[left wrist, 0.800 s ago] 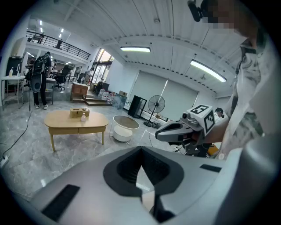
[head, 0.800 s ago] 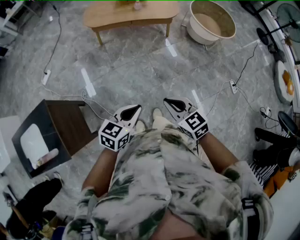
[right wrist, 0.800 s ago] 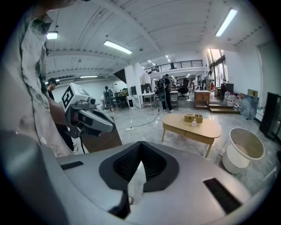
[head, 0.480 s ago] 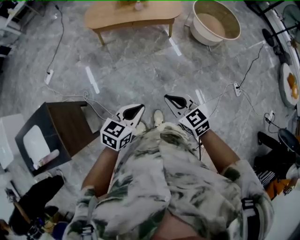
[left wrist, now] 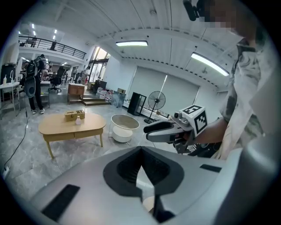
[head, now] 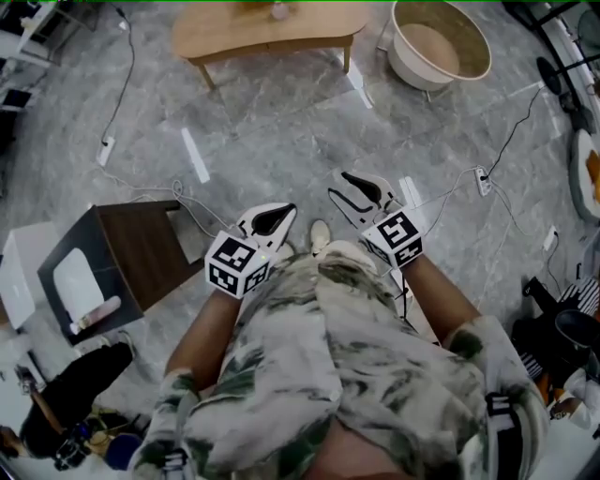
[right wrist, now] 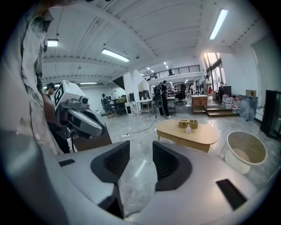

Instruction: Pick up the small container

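A small pale bottle [head: 277, 11] stands by a wooden box [head: 251, 6] on the low oval wooden table [head: 267, 36], far ahead across the floor. The right gripper view shows the bottle [right wrist: 188, 128] and the left gripper view shows the same bottle [left wrist: 78, 120], both small and distant. My left gripper [head: 281, 214] is held at waist height, its fingertips meeting with nothing between them. My right gripper [head: 345, 186] hovers beside it with its jaws apart and empty. Both point toward the table, well short of it.
A round cream tub [head: 441, 42] stands right of the table. A dark side table [head: 131, 258] with a white tray sits at my left. Cables and power strips [head: 106, 150] [head: 484, 180] lie on the grey marble floor. People stand far back in the hall [right wrist: 163, 100].
Both grippers sit a little higher and further forward in the head view, and the scene has shifted slightly right. The jaws look the same as before.
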`<state>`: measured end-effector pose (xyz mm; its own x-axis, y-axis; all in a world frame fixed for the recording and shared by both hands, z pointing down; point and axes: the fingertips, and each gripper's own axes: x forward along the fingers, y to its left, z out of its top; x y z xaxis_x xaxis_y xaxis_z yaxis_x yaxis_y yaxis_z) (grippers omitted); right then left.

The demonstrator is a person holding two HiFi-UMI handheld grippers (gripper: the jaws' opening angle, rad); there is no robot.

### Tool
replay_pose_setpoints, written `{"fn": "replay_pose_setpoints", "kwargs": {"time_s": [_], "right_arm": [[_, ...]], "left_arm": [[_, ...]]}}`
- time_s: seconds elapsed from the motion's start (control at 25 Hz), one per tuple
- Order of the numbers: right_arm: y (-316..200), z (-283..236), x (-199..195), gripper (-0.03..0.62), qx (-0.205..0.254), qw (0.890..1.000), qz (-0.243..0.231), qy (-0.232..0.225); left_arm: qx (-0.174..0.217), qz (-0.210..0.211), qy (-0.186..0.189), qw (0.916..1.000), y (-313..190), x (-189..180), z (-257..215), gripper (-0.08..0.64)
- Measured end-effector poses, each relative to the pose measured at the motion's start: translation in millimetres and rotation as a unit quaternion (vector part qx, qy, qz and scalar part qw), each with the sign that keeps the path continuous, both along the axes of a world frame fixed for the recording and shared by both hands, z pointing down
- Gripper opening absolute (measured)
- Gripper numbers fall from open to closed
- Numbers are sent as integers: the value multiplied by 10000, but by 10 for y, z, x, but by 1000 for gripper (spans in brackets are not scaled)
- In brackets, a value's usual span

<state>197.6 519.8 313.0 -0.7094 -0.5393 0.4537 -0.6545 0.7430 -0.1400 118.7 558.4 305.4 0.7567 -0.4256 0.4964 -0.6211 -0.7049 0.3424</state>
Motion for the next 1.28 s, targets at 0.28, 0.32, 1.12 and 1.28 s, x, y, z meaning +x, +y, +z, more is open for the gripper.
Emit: {"fn": "replay_pose_setpoints", "kwargs": {"time_s": [0.28,0.32,1.12,1.28], "right_arm": [[-247,-2,169,232,318,9992,241,8],[-279,11,187,232,320,9991,268,23],[-1576,63,-338,204,137,9980,509,356],[-2014,78,-674,201,141,9976,511,452]], "left_arm": [[75,-207,-9,9998,-75,-3,17,21],[81,-234,2,9997,-82,-12,21,21],[95,204,479,9986,-1552,-441,28,21],[105,315,523,9981,-1949,-731,10,21]]}}
